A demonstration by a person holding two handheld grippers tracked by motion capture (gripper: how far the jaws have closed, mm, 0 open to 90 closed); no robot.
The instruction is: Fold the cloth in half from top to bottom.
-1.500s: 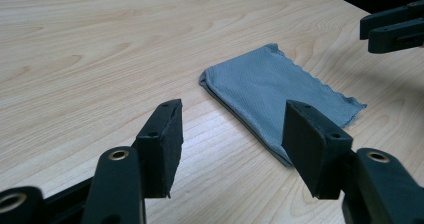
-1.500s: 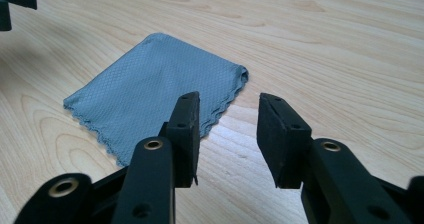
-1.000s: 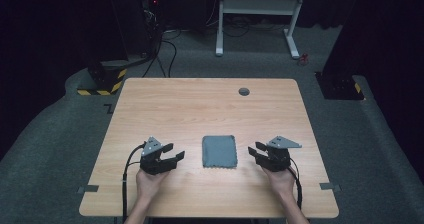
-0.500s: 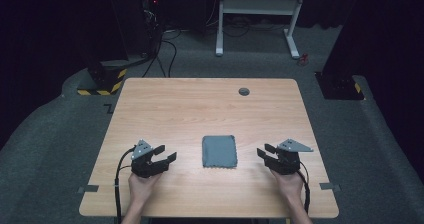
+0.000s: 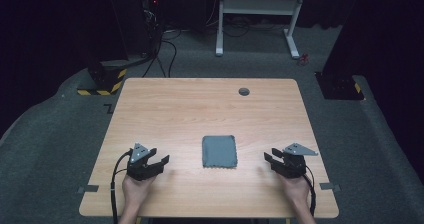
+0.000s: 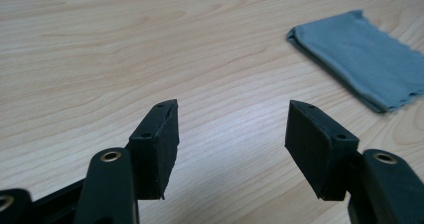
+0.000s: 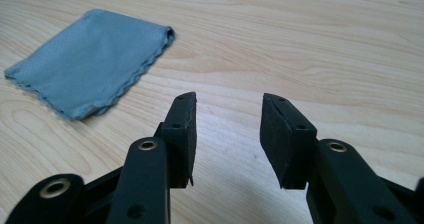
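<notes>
A folded grey cloth lies flat on the wooden table, near its front middle. My left gripper rests low over the table to the cloth's left, open, with bare wood between its jaws. In the left gripper view the cloth lies at the upper right, apart from the left gripper. My right gripper sits to the cloth's right, also open and holding nothing. From the right gripper view the cloth is at the upper left, clear of the right gripper.
A small dark round grommet sits in the table near its far edge. Beyond the table stand a white desk frame, cables, and yellow-black striped bases on grey carpet. Tape tabs mark the table's front corners.
Both hands have drawn back toward the table's front edge and outward, away from the cloth. The cloth has not moved, and both grippers' jaws stand as before.
</notes>
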